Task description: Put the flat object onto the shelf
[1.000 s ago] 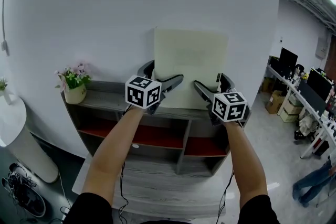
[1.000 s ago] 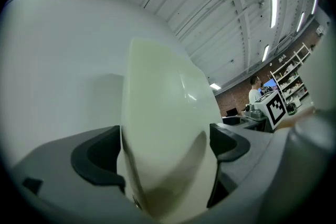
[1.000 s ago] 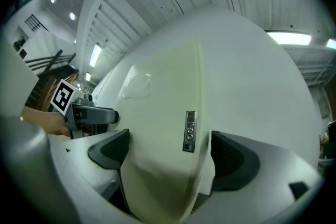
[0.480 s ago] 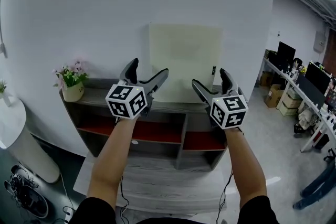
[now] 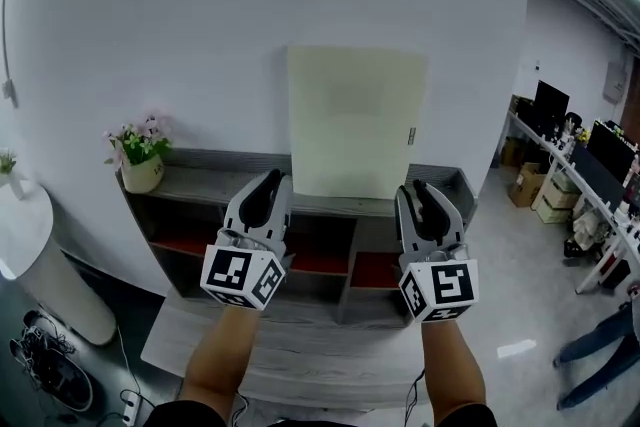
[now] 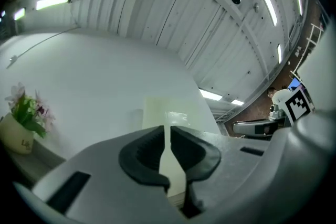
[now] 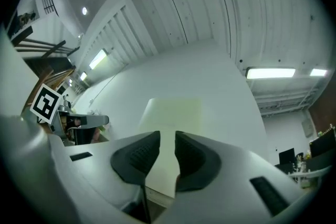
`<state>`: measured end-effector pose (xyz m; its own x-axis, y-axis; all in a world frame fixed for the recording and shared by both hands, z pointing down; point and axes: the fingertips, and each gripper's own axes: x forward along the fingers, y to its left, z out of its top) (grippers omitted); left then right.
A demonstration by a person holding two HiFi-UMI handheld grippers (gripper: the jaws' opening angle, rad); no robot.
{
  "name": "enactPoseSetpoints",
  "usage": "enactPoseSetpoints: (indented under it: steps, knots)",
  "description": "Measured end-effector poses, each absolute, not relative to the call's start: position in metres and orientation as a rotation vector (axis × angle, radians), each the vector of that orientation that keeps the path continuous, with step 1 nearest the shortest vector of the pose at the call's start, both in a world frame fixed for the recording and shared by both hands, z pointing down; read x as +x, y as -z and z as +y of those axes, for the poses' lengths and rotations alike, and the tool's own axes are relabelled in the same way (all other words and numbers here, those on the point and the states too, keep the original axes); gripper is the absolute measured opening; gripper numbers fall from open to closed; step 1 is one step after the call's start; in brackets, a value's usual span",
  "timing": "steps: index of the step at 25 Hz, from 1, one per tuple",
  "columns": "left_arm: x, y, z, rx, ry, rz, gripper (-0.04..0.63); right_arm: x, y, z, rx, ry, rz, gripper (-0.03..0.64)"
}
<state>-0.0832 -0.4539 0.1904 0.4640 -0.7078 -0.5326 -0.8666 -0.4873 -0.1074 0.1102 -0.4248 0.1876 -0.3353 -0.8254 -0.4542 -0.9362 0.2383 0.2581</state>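
left hand-held gripper (image 5: 268,183): jaws closing, nothing between | right hand-held gripper (image 5: 420,191): jaws closing, nothing between | side by side

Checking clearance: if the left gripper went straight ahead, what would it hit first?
Probably the pale flat panel, standing on the shelf against the wall; it sits dead ahead of the left gripper, whose empty jaws are closing. Distance unclear.

Left tongs (image 6: 168,136): jaws closing, only a narrow slit open, nothing between them. Beyond the slit, pale panel (image 6: 176,113) stands upright against the white wall (image 6: 94,81). Flower pot (image 6: 17,132) on shelf (image 6: 34,162), far left.
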Motion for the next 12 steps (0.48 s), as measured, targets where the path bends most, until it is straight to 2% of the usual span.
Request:
enactPoseSetpoints:
  steps: [2,4,12]
  knots:
    - [-0.08,-0.201,-0.451,-2.367,-0.574,1.333,0.017,0.11,-0.196,-0.418,-1.669,-0.735,2.282,0.054]
    - [-0.076,-0.215,-0.449,-2.377,-0.524,1.343,0.008,0.111,-0.208,-0.415,-1.69,-0.73,2.29,0.026]
    - [-0.062,-0.259,-0.447,-2.442,-0.441,1.366,0.006,0.112,-0.242,-0.41,-1.759,-0.704,2.318,0.025]
